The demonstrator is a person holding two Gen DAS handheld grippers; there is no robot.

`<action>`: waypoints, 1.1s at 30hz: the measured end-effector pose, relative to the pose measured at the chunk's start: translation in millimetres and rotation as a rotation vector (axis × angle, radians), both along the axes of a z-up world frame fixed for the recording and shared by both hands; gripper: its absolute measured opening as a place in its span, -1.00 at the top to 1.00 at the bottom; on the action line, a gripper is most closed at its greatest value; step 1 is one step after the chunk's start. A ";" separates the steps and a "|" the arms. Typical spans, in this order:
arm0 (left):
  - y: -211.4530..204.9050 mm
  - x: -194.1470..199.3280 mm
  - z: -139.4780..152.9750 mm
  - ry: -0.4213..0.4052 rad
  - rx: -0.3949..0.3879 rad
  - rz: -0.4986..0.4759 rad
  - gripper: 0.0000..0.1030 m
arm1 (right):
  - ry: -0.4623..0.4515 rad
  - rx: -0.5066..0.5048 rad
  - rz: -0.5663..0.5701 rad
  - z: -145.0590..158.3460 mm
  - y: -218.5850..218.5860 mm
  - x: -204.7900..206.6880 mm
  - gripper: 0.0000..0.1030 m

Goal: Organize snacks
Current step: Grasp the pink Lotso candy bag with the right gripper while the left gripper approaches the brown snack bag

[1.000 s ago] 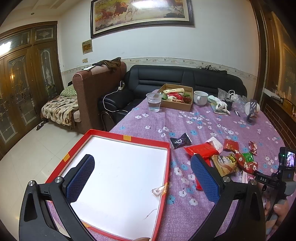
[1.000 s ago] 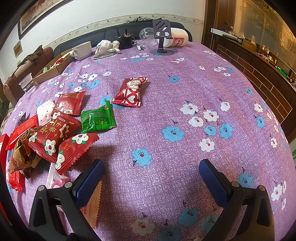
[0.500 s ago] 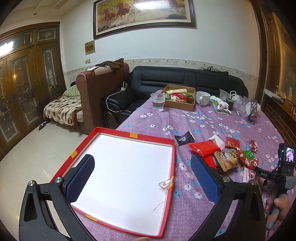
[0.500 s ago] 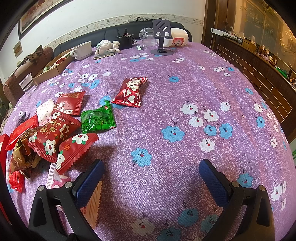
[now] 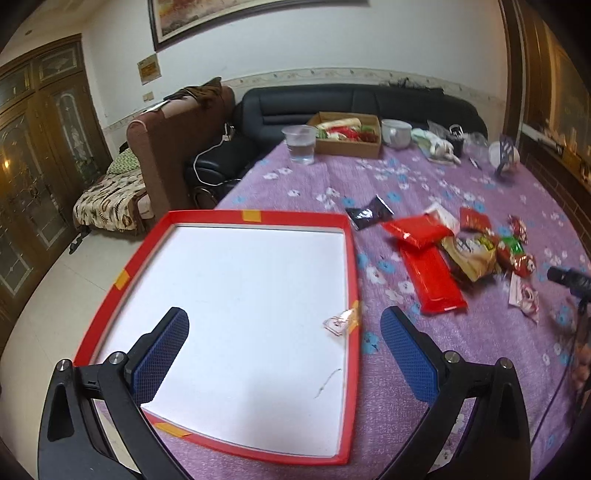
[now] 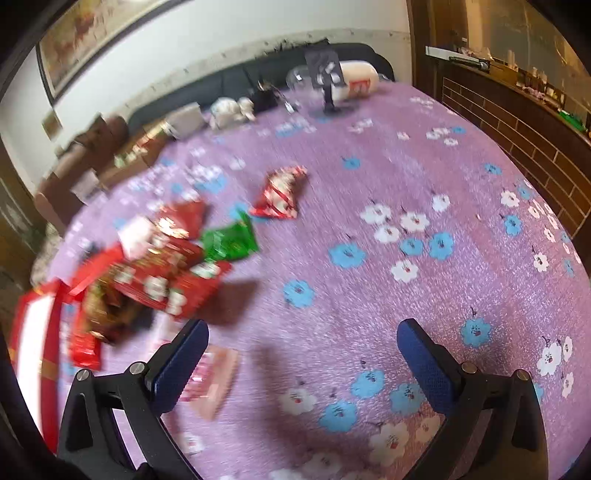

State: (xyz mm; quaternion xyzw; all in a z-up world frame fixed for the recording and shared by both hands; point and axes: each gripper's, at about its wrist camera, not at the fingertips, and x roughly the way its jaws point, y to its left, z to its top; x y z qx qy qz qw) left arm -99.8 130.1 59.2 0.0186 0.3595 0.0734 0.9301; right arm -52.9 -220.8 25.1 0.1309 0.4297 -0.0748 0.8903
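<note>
Tray (image 5: 352, 258) lies on the table (image 5: 406, 424); snack packets (image 5: 432, 280) lie to its right, a cardboard box (image 5: 349, 146) behind.

Even indoor light fills both fisheye views, with dark vignette arcs at the corners and straight lines bowed toward the edges. In the left wrist view the white floor of the red tray (image 5: 236, 317) is the brightest surface, flat and nearly shadowless; a ceiling lamp glares on the framed painting (image 5: 258, 14) above the tray, and warm reflections glint on the wooden doors (image 5: 40, 177) left of it. Focus is fair, softening at the table's (image 5: 461, 184) far end. The right wrist view is smeared by motion blur: the snack packets (image 6: 159, 266) streak, soft shadows spread beside them, only the blue fingers (image 6: 424, 369) hold sharp.
</note>
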 end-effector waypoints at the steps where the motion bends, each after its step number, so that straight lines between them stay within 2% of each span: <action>1: -6.2 1.4 -1.9 0.006 0.008 -0.012 -1.00 | 0.006 0.016 0.021 1.2 2.5 1.8 -1.00; 5: -22.6 3.9 -5.8 0.038 0.058 -0.055 -1.00 | 0.051 0.058 0.114 -1.6 23.0 13.1 -0.99; 11: -34.1 11.8 -3.0 0.065 0.124 -0.100 -1.00 | 0.068 -0.046 0.300 -14.7 68.4 26.9 -0.96; 14: -41.1 18.2 3.0 0.056 0.147 -0.128 -1.00 | 0.111 -0.097 0.392 -28.8 79.6 35.3 -0.91; 16: -48.9 24.3 6.4 0.046 0.181 -0.149 -1.00 | 0.087 -0.161 0.433 -29.9 84.2 32.5 -0.79; 20: -69.2 42.6 10.2 0.058 0.231 -0.220 -1.00 | 0.041 -0.173 0.450 -29.0 78.0 22.8 -0.52; 22: -80.3 51.3 10.3 0.066 0.253 -0.252 -1.00 | 0.017 -0.157 0.451 -25.9 71.9 19.2 0.03; 24: -93.8 60.5 9.3 0.080 0.275 -0.285 -1.00 | 0.003 -0.149 0.429 -24.2 62.6 18.5 0.40; 28: -120.7 74.0 4.6 0.125 0.272 -0.358 -1.00 | -0.001 -0.024 0.401 -22.8 39.6 26.2 0.63; 30: -133.4 77.3 2.7 0.133 0.273 -0.399 -1.00 | 0.009 0.082 0.379 -23.2 24.9 31.1 0.65; 33: -154.4 84.4 -4.6 0.141 0.291 -0.452 -1.00 | 0.022 0.178 0.367 -23.6 13.2 35.1 0.62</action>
